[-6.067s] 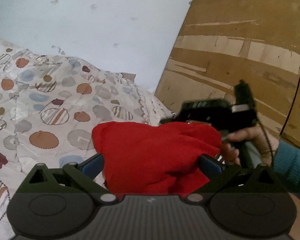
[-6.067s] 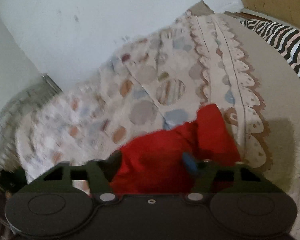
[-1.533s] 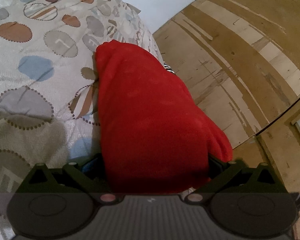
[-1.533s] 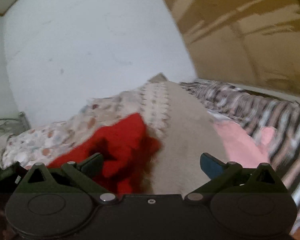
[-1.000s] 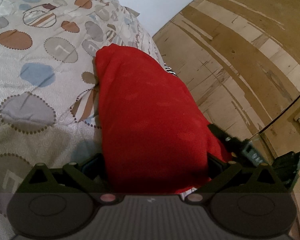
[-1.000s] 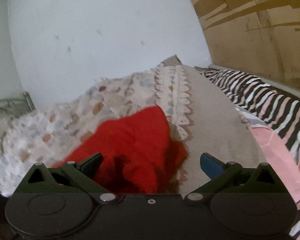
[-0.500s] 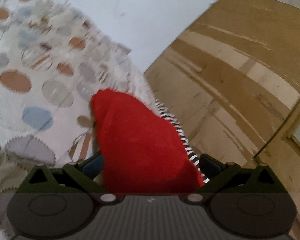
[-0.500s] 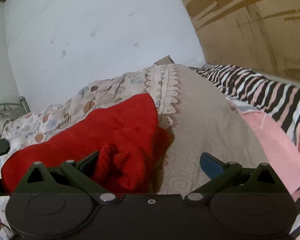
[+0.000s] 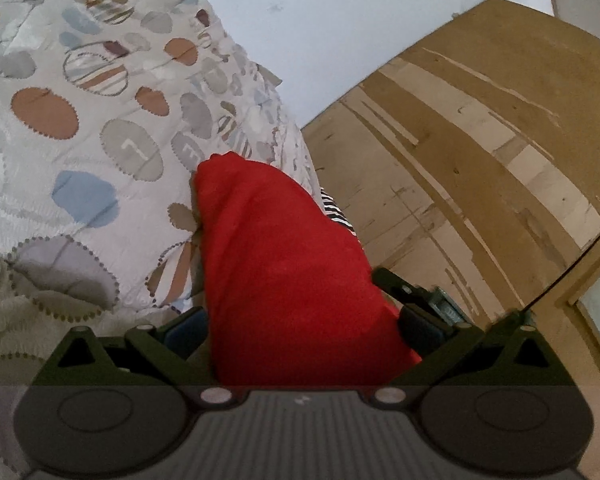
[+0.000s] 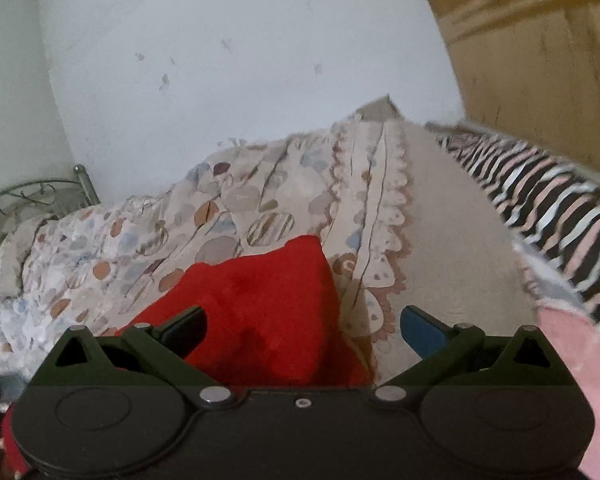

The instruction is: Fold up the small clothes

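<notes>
A folded red garment (image 9: pixel 284 272) lies lengthwise on the patterned bedspread (image 9: pixel 80 128). My left gripper (image 9: pixel 300 328) is open, its fingers wide on either side of the garment's near end, the cloth filling the gap. The right gripper's dark body (image 9: pixel 420 300) shows just past the garment's right edge. In the right wrist view the red garment (image 10: pixel 260 308) lies below and between the open fingers of my right gripper (image 10: pixel 300 328), toward the left finger. The jaws hold nothing.
A wooden panel (image 9: pixel 480 160) stands on the right past the bed edge. A striped cloth (image 10: pixel 552 200) and a pink garment (image 10: pixel 580 368) lie at the right of the bed. A white wall (image 10: pixel 240 80) and a metal headboard (image 10: pixel 40 192) are behind.
The left gripper tilted down over the garment, and the right gripper came into its view. The right gripper moved over the garment's near end.
</notes>
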